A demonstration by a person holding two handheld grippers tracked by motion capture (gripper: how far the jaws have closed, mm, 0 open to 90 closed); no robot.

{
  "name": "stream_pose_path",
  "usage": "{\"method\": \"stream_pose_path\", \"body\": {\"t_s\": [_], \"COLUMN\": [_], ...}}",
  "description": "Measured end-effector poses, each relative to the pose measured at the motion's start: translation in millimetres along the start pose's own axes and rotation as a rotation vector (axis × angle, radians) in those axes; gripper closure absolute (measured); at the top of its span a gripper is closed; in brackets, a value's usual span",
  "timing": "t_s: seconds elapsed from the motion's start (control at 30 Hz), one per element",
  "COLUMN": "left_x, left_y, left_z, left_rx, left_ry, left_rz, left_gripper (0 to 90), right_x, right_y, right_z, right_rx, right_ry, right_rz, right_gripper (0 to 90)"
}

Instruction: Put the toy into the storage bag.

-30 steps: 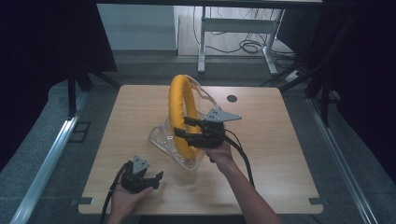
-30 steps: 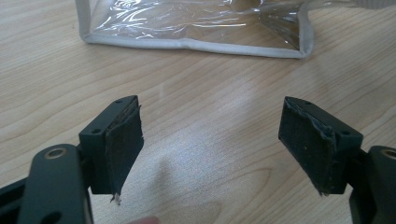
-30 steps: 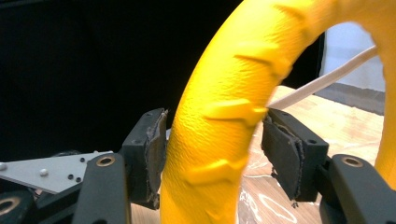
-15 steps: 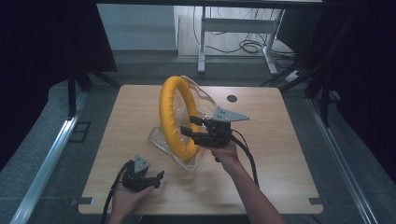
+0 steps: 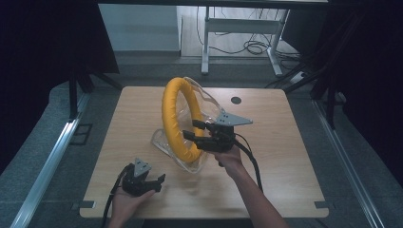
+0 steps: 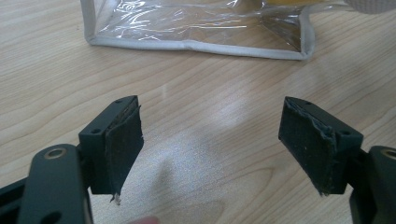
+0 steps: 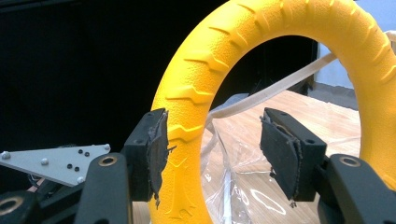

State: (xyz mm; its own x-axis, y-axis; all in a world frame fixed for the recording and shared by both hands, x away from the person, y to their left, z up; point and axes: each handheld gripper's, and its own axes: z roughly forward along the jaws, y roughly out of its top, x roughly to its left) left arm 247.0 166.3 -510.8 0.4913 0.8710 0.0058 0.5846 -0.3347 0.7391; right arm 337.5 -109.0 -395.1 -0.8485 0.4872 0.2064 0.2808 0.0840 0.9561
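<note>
At the bottom left of the high view, the left gripper (image 5: 142,180) is held just above the table (image 5: 294,142), in the same spot as in the earlier frames. In the left gripper view its jaws are spread wide with nothing between them, and the grey-edged clear plastic bag (image 6: 196,28) is seen farther off along the top of the frame.

Near the centre of the high view, the right gripper (image 5: 192,132) is held level against the lower part of the yellow ring (image 5: 173,118). Its jaws have just been closing. In the right gripper view the ring (image 7: 196,116) lies against one pad (image 7: 158,149), while a gap is left to the other pad, so the ring is not yet clamped.

The ring is stood on edge, partly inside the bag (image 5: 206,102). Since the earliest frame it has been turned, so that more of its open face is shown.
</note>
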Motion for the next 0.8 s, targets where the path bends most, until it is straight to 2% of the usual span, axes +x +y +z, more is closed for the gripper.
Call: {"method": "stream_pose_path", "body": {"t_s": [0.8], "left_x": [-1.0], "left_y": [0.3], "left_z": [-0.1], "left_rx": [0.001], "left_ry": [0.0], "left_rz": [0.002], "left_gripper": [21.8], "right_x": [-10.9], "right_y": [-10.3], "right_z": [-16.6], "right_rx": [0.017], "right_ry": [-0.028], "right_rz": [0.011], "right_gripper": [41.3]}}
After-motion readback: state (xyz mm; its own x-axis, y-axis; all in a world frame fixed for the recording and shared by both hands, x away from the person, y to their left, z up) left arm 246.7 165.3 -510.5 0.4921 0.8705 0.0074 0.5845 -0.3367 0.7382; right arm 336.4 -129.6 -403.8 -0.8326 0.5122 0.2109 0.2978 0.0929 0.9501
